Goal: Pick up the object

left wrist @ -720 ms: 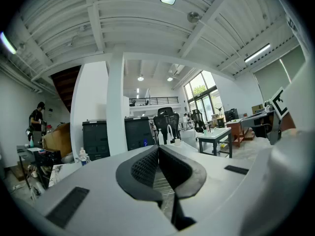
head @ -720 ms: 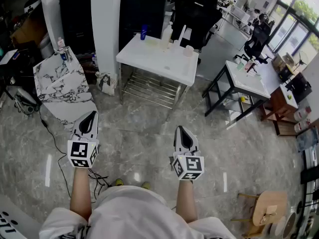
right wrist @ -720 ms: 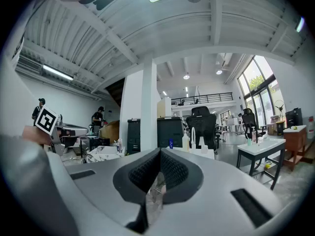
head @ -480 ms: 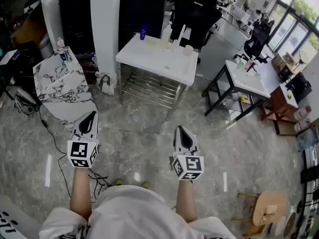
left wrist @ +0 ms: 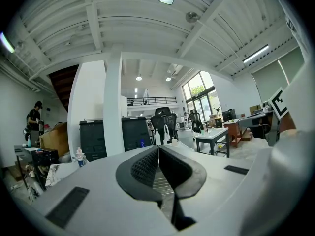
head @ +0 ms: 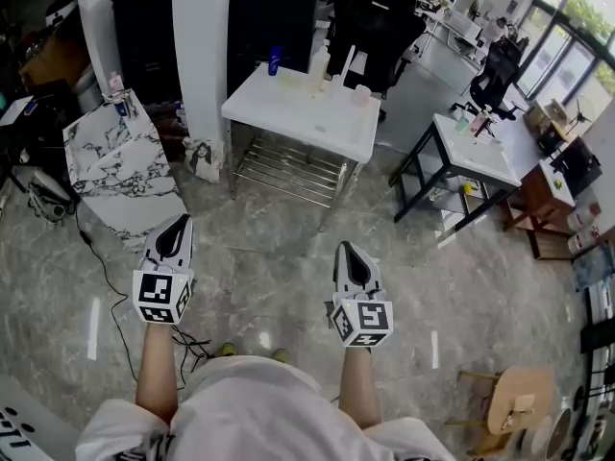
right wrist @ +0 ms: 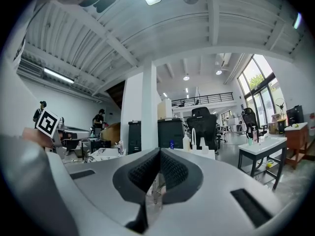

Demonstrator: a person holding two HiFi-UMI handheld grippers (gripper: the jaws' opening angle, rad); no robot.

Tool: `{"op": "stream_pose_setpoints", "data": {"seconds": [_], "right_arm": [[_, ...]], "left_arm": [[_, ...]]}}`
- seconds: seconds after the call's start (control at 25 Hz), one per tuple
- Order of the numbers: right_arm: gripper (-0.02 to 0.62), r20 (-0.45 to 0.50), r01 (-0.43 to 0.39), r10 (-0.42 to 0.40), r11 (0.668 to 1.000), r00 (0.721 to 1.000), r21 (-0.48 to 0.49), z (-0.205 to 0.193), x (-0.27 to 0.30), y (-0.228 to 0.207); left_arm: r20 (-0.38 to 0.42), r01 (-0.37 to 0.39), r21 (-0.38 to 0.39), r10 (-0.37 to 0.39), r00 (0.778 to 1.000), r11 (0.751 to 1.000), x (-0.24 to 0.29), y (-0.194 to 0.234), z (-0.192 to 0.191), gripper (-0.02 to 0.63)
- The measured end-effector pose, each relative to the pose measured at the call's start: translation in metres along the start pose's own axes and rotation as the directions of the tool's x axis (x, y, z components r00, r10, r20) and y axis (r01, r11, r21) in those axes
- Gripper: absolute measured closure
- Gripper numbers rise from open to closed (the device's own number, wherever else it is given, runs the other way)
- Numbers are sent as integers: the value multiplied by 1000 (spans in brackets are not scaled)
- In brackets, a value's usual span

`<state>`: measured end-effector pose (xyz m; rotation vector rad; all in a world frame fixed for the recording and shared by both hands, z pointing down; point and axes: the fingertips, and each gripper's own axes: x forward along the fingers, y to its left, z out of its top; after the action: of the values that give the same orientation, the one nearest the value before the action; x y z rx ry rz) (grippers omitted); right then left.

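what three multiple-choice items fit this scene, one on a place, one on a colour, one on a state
1. The white table stands: A) beside the pillar B) behind the person C) on a shelf
2. The bottle at the table's far left corner is: A) red B) blue C) yellow
3. The left gripper and right gripper are: A) wide open B) each holding a bottle C) shut and empty
1 A, its left edge sits by the pillar; 2 B, its body shows blue; 3 C, each gripper view shows jaws together, nothing between.
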<state>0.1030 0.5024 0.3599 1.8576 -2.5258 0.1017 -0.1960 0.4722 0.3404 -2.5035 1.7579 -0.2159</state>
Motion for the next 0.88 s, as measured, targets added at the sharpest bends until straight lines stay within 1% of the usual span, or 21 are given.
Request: {"op": "stream_pose_setpoints", "data": {"seconds": [0.28,0.48,0.52,0.6,0.88], "right_arm": [[595,0,4,-4,1000,1000,1,-2,-4,-11],[594,-2,-2,2,1000,1000,1,-3,-2,-21],[594,-1,-4,4,1000,1000,1,-2,-2,-24],[594,-1,-6,6,1000,1000,3,-2,-2,-29],[593,2,-22,22,1000,1000,10,-3,-5,-56]], "left_arm": [[-7,31,-4,-31,999,1000,7,-15,-1,583],[-6,37,-3,-37,999,999,16,-26,1,580],[-6,37,-4,-37,999,999,18,-28,2,578],[-5,34,-4,-34,999,999,20,-33,3,541],[-1,13,-7,-13,1000,1000,32,-55,10,541]]}}
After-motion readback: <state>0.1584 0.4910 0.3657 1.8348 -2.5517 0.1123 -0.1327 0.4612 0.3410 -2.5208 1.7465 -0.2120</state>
